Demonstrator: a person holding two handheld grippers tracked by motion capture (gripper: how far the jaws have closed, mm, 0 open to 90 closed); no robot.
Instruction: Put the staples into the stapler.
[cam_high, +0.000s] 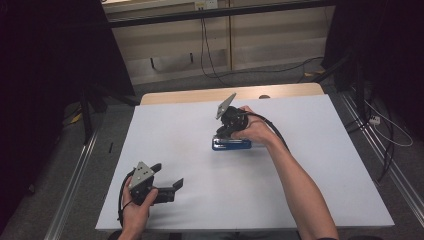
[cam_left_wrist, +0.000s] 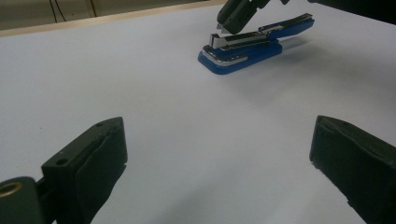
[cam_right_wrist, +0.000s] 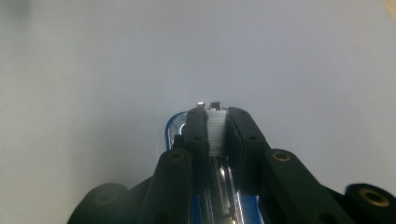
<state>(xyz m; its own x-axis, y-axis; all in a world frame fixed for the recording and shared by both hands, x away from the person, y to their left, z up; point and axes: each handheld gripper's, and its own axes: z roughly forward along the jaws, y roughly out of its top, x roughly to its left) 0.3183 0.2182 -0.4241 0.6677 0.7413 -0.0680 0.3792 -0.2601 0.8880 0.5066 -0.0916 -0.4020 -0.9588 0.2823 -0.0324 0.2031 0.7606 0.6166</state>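
Stapler, blue with chrome trim: lies opened on the white table, directly under the right gripper. In the left gripper view the stapler shows its blue base flat on the surface, the chrome magazine resting on it, and the blue top arm swung up and back behind.

Right gripper: held in the person's right hand, pointing down at the stapler's front end. In the right gripper view the gripper has its two jaws drawn in close, clenched on a strip of staples that stands between the pads; the stapler extends beneath and beyond the jaw tips, its chrome channel running between the jaw bases. Grey plate tilted up on top of the gripper.

Left gripper: held in the person's left hand near the table's front edge, well apart from the stapler. Jaws released and spread wide, nothing between them; in the left gripper view the gripper has bare table between its jaws and the stapler lies far ahead of them, toward the right jaw's side.
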